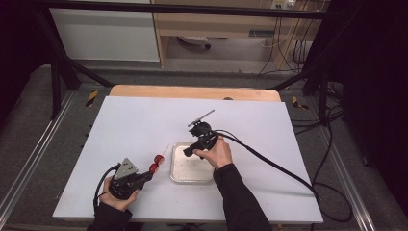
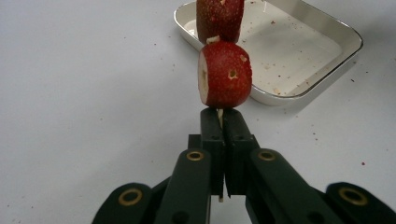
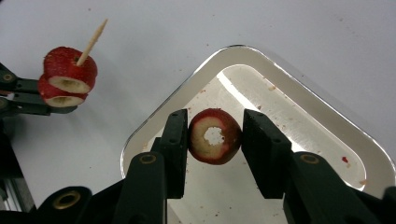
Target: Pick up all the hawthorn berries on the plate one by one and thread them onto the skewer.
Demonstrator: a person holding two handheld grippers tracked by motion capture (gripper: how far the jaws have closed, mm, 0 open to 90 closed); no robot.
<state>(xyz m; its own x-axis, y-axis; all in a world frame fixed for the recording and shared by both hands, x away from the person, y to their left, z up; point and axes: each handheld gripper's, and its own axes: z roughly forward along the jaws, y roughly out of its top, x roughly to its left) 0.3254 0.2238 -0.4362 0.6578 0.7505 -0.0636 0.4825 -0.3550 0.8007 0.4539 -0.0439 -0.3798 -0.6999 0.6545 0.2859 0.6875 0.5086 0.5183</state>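
Your right tool [image 3: 215, 135] is clenched on a cored red fruit slice [image 3: 215, 136], its pads pressing the slice's rounded sides so the pale cut face and its centre hole look back along the jaws, and it holds the slice just above the metal tray [image 3: 299, 100]. Your left tool [image 2: 219, 122] is clamped tight on the butt of a thin wooden skewer [image 3: 91, 42], which already carries two red slices [image 3: 65, 84] stacked right against the jaws. What the next move turns on, as I read it, is the skewer's long axis: its bare pointed tip rises away from the left tool and tilts toward the tray side. From the high view the left tool [image 1: 144, 177] sits on the bench [image 1: 144, 125] to the left of the tray [image 1: 175, 173], with your right hand [image 1: 219, 153] over the tray's far end. You'll need to bring the hole in line with that tip.
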